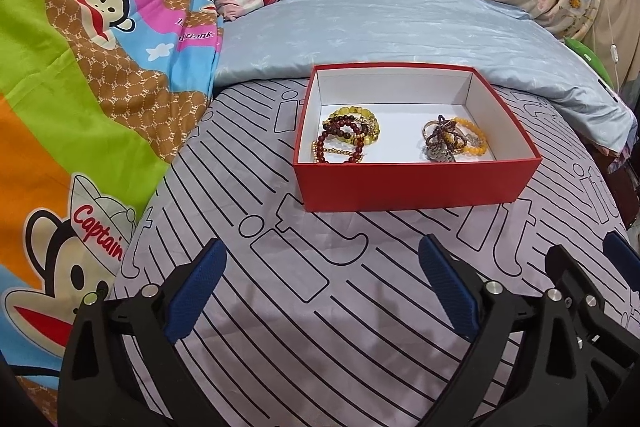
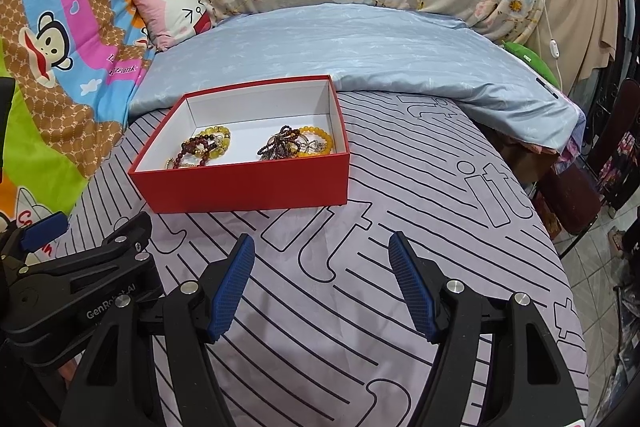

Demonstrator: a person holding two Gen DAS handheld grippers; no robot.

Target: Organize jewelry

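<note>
Bed (image 1: pixel 320 307): you are working over a soft striped sheet, which is giving under anything you press on.
Box (image 1: pixel 416 183): it is sitting open on the bed ahead of both grippers; you are looking at a light, stiff cardboard wall that slides easily.
Left pile (image 1: pixel 348 137): dark red and yellow bead bracelets are lying tangled at the box's left side.
Right pile (image 1: pixel 454 139): orange beads and metal pieces are lying tangled, well apart from the left pile.
Handling: the beads are looking light, slippery and snag-prone; you are best pinching a single free loop.
Left gripper (image 1: pixel 320 283): its fingers are standing wide open, holding nothing.
Right gripper (image 2: pixel 322 283): its fingers are standing wide open, holding nothing.
</note>
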